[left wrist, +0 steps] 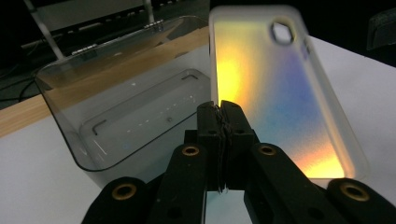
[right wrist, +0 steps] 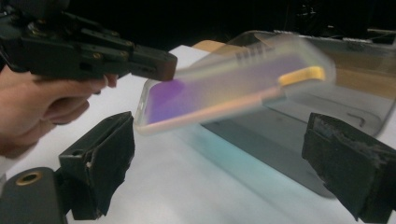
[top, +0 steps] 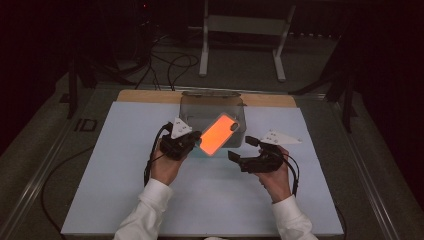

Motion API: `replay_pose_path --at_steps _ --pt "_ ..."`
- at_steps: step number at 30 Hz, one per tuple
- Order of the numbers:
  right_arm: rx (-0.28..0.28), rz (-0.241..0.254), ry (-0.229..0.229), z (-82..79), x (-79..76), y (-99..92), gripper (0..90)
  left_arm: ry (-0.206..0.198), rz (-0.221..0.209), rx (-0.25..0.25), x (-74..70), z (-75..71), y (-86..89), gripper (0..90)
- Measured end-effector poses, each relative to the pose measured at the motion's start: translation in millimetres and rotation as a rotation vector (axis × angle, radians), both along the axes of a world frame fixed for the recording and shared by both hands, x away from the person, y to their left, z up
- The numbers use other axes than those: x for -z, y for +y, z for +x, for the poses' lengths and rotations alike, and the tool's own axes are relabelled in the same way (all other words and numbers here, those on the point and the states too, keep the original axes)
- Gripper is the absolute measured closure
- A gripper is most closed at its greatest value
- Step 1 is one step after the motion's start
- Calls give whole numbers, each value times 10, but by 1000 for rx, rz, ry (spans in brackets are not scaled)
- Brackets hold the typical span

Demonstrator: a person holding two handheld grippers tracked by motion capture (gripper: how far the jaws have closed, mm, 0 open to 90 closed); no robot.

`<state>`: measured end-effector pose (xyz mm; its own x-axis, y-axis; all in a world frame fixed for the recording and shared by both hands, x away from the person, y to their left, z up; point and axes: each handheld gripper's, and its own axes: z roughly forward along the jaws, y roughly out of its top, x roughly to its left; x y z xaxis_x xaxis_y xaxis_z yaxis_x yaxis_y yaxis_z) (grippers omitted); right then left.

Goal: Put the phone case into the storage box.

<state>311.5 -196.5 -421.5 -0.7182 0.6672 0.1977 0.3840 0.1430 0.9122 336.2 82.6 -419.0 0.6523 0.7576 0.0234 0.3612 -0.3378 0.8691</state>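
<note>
Left gripper point(top: 196, 138) pinching phone case point(top: 218, 134) by its edge, aloft over clear bin point(top: 186, 106); right gripper point(top: 243, 150) spread, empty, nearby — best lowered level, released low inside

Phone case point(top: 217, 135) held above mat point(top: 125, 170), just before bin point(top: 190, 107), betw. left claw point(top: 196, 137) & right claw point(top: 244, 149).
</note>
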Motion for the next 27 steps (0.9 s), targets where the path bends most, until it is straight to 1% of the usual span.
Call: replay_pose_path --at_steps 3,5,6,7,11,12,14,17,19,20,22,23,27 --pt "-12 -4 13 33 -15 70 97 -3 7 -3 4 -8 9 889" --pt "-22 -12 36 58 3 108 102 -6 26 -14 13 -10 6 892" --pt "-19 -18 38 68 17 118 102 -3 30 -18 18 -6 7 892" --pt "-18 -17 50 75 31 125 102 -5 29 -19 22 -3 12 892" --pt "-17 13 99 110 76 151 111 -28 6 -41 17 -24 39 893" --pt "-17 17 107 124 85 161 112 -29 0 -42 14 -31 42 893" --pt "-17 32 127 151 99 182 127 -43 -2 -48 11 -51 46 893" --pt "-16 69 159 193 114 217 145 -48 -10 -46 10 -81 51 892" --pt "-6 82 167 212 110 245 160 -54 -15 -47 13 -101 46 892" --pt "-9 95 176 222 104 257 166 -58 -16 -45 15 -110 43 893" --pt "-9 102 182 233 98 268 174 -62 -22 -46 16 -129 33 892" --pt "7 111 193 253 82 294 203 -66 -26 -49 15 -140 26 892" --pt "36 135 222 295 67 320 278 -75 -35 -54 21 -168 2 892"
